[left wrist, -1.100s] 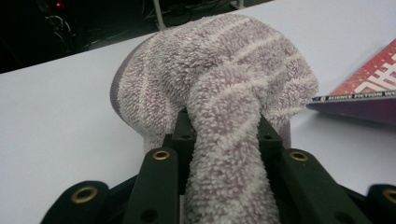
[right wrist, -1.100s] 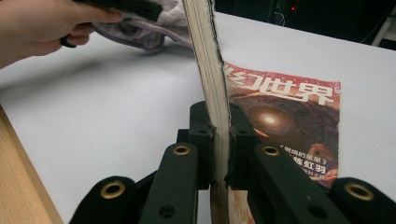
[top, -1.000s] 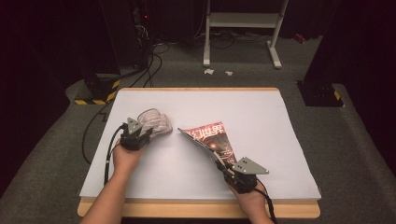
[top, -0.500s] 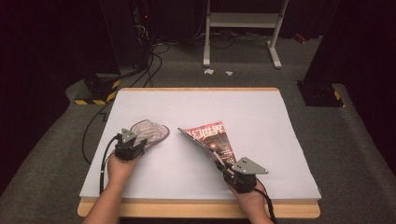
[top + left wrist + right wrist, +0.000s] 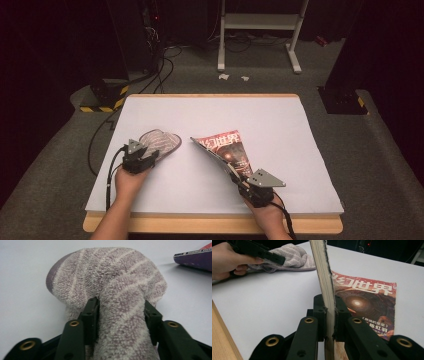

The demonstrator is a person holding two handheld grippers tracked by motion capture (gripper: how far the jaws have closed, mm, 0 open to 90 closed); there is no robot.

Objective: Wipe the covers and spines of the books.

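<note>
Lowered towel (image 5: 159,142) onto table (image 5: 280,120); left gripper (image 5: 146,159) jaws just eased apart, towel between. Release likely. Right gripper (image 5: 239,181) clamped magazine (image 5: 227,150).

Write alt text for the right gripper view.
The right gripper is clamped on the edge of a magazine, whose pages stand up on edge above a red cover lying on the white table. At upper left, a hand holds the left gripper at a striped towel.

Black tongs (image 5: 150,159) with brass rivets, grey plates, black cables
</note>
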